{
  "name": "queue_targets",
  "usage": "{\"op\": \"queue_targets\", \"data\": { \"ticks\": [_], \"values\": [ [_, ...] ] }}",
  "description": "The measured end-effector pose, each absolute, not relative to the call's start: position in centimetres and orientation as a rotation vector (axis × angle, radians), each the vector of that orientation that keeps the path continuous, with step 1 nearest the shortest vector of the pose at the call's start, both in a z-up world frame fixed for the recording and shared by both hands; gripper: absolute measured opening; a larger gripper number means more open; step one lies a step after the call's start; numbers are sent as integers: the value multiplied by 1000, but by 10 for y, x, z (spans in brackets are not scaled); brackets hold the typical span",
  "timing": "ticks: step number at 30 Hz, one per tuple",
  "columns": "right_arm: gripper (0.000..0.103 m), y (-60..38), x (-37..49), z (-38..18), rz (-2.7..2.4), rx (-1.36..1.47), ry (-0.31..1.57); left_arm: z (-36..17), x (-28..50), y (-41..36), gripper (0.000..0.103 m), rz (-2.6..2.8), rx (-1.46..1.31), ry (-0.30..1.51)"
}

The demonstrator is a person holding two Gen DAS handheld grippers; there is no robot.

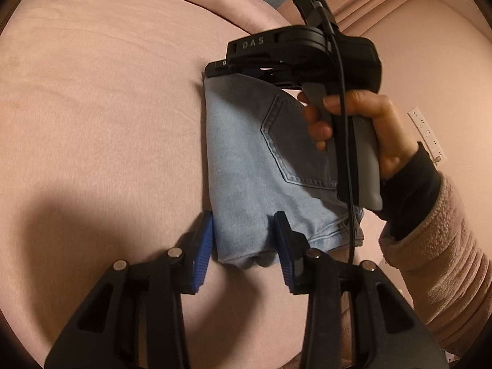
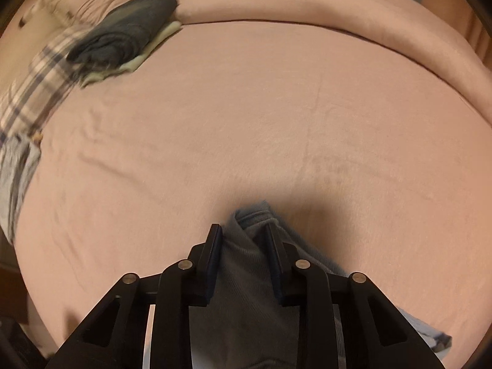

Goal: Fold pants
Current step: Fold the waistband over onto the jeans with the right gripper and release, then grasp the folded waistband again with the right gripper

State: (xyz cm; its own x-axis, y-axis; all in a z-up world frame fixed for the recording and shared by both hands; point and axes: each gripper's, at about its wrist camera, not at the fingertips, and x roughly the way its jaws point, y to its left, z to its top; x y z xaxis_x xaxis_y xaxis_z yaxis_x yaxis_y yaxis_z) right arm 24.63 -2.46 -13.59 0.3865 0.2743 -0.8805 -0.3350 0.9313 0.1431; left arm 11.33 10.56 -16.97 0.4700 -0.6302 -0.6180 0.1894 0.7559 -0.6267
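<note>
Folded light blue jeans point(image 1: 246, 166) lie on the pink bed cover point(image 1: 92, 107), back pocket up. My left gripper point(image 1: 246, 240) is open, its blue fingers point(image 1: 203, 252) standing either side of the near end of the folded jeans. In the left wrist view my right gripper point(image 1: 295, 58) is at the far end of the jeans, held by a hand. In the right wrist view the right gripper point(image 2: 244, 258) has its fingers point(image 2: 212, 261) around a bunched fold of the jeans point(image 2: 246, 276), pressed against the cloth on both sides.
A stack of folded clothes, dark grey on cream point(image 2: 123, 40), lies at the far left of the bed, beside a plaid cloth point(image 2: 33, 92). A rolled pink blanket edge point(image 2: 307, 9) runs along the back. A white power strip point(image 1: 427, 132) lies at the right.
</note>
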Motion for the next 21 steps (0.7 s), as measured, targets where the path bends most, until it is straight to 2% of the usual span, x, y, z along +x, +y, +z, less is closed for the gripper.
{"op": "queue_targets", "data": {
  "ticks": [5, 9, 11, 13, 16, 21],
  "values": [
    [27, -26, 238, -126, 357, -78, 1027, -168, 100, 105, 38, -536, -528, 969],
    [28, -64, 224, -93, 271, 36, 902, -167, 84, 116, 46, -569, -555, 975],
    [36, -82, 204, -76, 273, 57, 851, -166, 75, 119, 49, -570, -554, 969],
    [51, -96, 183, -66, 264, 43, 819, -163, 71, 123, 53, -559, -562, 966],
    [57, -121, 152, -60, 235, 33, 783, -161, 70, 124, 59, -534, -589, 966],
    [58, -146, 115, -66, 189, 11, 760, -153, 81, 110, 75, -484, -584, 967]
  ]
}}
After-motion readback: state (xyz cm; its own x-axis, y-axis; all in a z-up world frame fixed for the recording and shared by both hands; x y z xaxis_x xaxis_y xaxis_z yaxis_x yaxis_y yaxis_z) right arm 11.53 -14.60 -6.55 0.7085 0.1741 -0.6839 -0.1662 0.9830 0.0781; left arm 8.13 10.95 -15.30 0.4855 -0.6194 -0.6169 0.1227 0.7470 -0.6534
